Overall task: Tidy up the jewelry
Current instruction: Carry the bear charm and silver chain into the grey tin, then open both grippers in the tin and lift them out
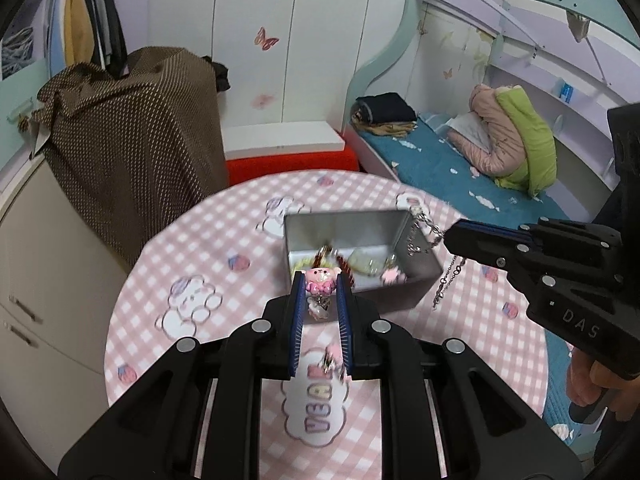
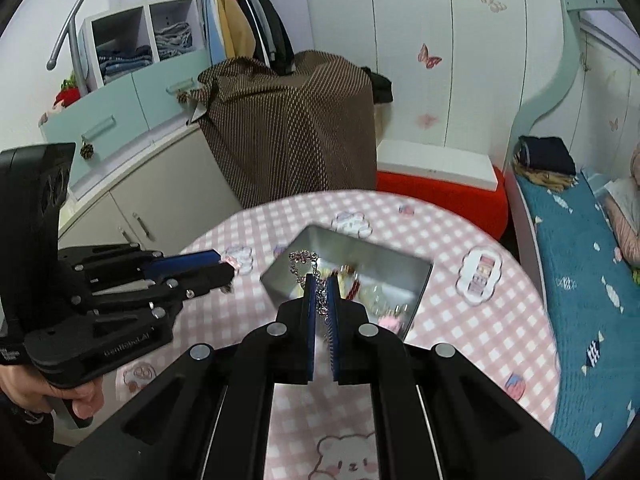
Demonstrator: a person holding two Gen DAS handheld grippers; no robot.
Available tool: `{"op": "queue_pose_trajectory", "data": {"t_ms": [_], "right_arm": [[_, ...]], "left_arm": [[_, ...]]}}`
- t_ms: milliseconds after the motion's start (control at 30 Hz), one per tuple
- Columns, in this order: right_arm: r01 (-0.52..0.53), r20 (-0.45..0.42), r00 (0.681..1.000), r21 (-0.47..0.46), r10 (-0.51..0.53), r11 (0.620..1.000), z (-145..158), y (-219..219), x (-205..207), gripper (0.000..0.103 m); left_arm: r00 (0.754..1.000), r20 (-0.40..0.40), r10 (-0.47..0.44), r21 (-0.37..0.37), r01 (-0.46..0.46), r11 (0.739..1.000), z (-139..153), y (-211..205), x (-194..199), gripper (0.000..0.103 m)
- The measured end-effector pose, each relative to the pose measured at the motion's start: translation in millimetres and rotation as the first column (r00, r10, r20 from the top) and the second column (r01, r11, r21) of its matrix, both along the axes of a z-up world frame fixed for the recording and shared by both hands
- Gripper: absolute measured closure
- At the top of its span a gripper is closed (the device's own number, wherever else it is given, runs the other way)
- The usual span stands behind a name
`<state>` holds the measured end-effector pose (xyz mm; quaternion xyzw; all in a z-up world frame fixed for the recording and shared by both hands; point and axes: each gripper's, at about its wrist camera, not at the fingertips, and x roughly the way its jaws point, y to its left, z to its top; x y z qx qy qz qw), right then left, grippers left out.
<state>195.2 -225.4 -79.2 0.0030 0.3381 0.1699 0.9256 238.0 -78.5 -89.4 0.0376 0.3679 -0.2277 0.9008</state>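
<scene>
While my left claw [image 1: 319,280] pinches a pink doll charm [image 1: 320,279] between its blue pads, the charm hangs just over the near rim of the silver tin [image 1: 344,227], right ahead of my fingertips. My right claw [image 2: 320,282] is clamped on a silver chain [image 2: 303,258], which loops above the tin's near corner and dangles down beside its wall. Inside the tin, ahead of both claws, lie more trinkets, blurred. The tin sits on a round surface [image 1: 192,240] covered in pink checked cloth with bear prints. Beyond the surface, ahead of me, stand white wardrobe doors [image 1: 280,40] with butterfly stickers and a red stool [image 1: 288,164]. Left of my claws is something draped in brown dotted fabric [image 1: 132,132]; right of them, a bed with a blue cover [image 1: 436,164].
</scene>
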Motion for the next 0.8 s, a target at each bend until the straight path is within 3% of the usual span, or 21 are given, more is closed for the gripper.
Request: {"op": "queue_pose_trajectory", "data": {"t_ms": [167, 400, 800], "right_arm": [[0.006, 0.012, 1.000, 0.004, -0.006, 1.000, 14.3, -3.3, 22.4, 0.099], [0.009, -0.027, 1.000, -0.004, -0.009, 1.000, 8.3, -6.0, 51.0, 0.099], [0.016, -0.161, 0.987, -0.024, -0.020, 1.000, -31.5, -7.7, 73.4, 0.098]], "left_arm": [[1.000, -0.002, -0.018, -0.023, 0.018, 1.000, 11.8, -10.2, 22.0, 0.087], [0.999, -0.024, -0.036, -0.033, 0.035, 0.999, 13.2, -23.4, 53.1, 0.087], [0.991, -0.117, -0.064, 0.015, 0.066, 0.998, -25.7, -45.8, 86.4, 0.087]]}}
